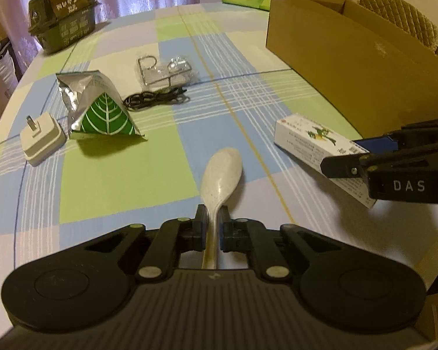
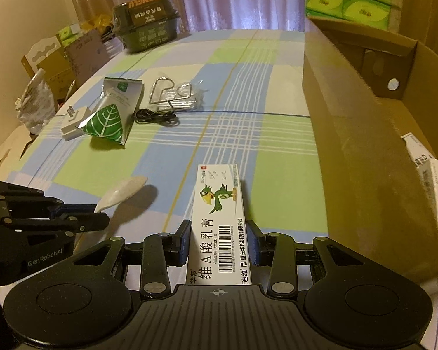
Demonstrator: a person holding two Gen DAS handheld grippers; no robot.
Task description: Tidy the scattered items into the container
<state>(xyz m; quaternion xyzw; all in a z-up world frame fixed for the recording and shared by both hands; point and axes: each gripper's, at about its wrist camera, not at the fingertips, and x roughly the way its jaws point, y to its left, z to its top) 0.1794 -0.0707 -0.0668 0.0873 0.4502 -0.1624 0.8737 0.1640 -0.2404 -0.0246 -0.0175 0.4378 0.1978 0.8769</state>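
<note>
My left gripper [image 1: 213,221] is shut on the handle of a pale speckled spoon [image 1: 223,169], whose bowl points forward above the checked tablecloth [image 1: 189,134]. My right gripper [image 2: 219,233] is shut on a long white ointment box [image 2: 219,204] with a green bird printed on it, held just left of the open cardboard box [image 2: 350,145]. The left wrist view shows the right gripper [image 1: 350,154] and the ointment box [image 1: 306,140] at the right. In the right wrist view the left gripper [image 2: 84,214] and the spoon [image 2: 122,192] are at the left.
On the table lie a green leaf foil pouch [image 1: 102,110], a white charger plug [image 1: 42,140], a coiled black cable [image 1: 154,99] and a bagged wire rack [image 1: 166,70]. A dark bowl container [image 1: 62,14] stands far left. A white packet [image 2: 435,204] lies in the cardboard box.
</note>
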